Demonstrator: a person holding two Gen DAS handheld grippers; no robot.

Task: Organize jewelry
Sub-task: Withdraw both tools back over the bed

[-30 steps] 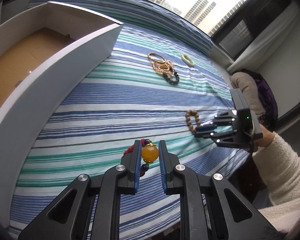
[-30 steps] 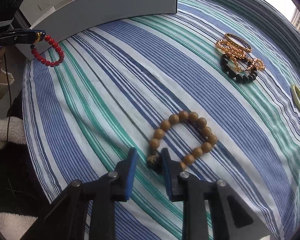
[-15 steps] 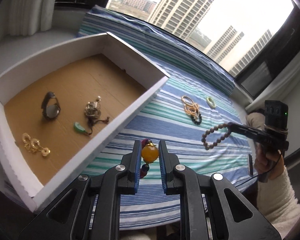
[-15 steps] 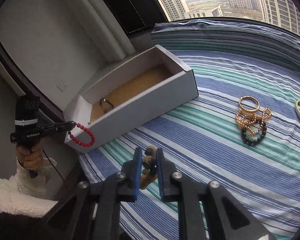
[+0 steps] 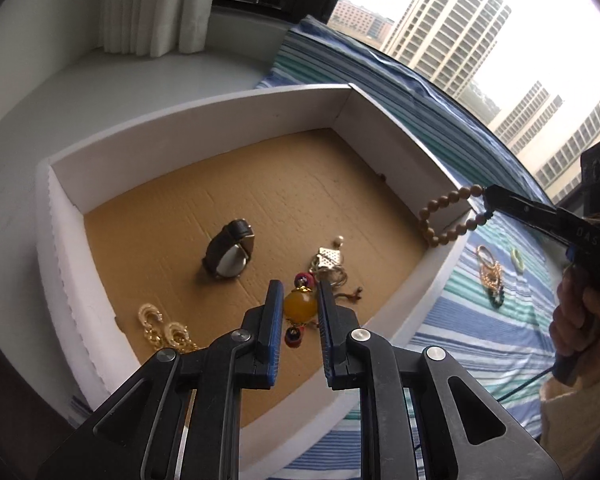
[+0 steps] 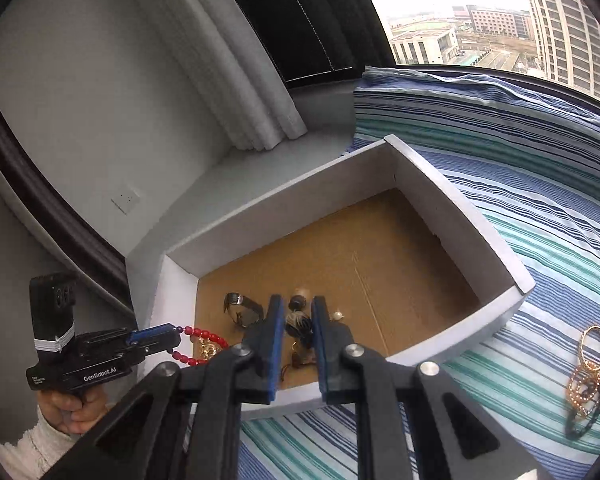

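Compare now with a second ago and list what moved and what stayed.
Both bracelets left the striped cloth. The left gripper carried the red bead bracelet over the white box; the right gripper lifted the wooden bead bracelet to the box's near wall. Neither let go. Unchanged: the gold chains, the green ring on the cloth, and the watch in the box.

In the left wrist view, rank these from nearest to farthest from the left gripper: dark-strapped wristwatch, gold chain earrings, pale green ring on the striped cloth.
From the left gripper:
1. Dark-strapped wristwatch, on the box floor just left of the fingertips; the gold chain earrings, near the box's left wall, are too close to call against it.
2. Pale green ring, out on the striped cloth, far right.
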